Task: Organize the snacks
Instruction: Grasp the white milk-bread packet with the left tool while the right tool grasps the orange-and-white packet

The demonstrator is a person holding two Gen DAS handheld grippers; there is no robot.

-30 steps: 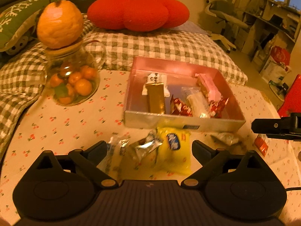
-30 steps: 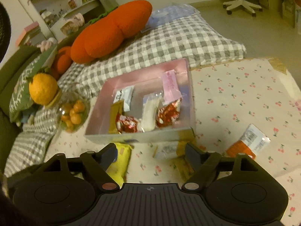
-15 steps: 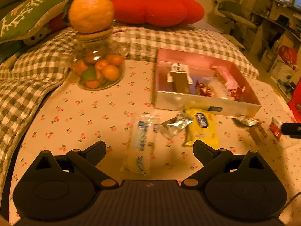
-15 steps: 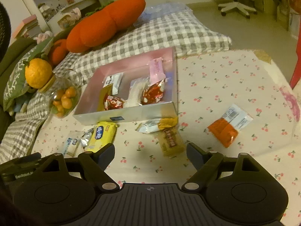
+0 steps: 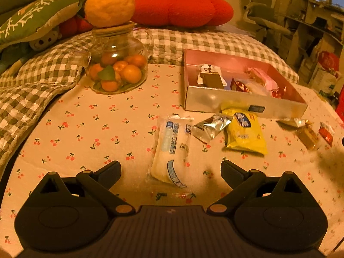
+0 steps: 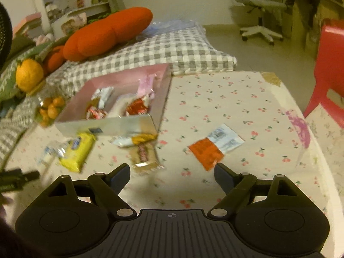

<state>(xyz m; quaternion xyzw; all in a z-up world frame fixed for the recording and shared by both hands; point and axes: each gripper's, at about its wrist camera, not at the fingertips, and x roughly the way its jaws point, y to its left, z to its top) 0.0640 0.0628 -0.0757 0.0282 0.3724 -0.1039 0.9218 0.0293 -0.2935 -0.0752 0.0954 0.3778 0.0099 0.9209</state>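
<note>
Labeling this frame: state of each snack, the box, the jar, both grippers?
left gripper: open, empty
right gripper: open, empty
pink box: lidless, partly filled
white packet: outside, flat
yellow packet: outside
orange-white packet: outside
glass jar: lidded, orange atop

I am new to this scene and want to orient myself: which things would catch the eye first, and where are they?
A big orange sits on top of a glass jar of small oranges, far left on the cherry-print cloth. To its right stands a pink box holding several snacks, with loose packets in front of it, such as a white packet and a yellow packet.
</note>
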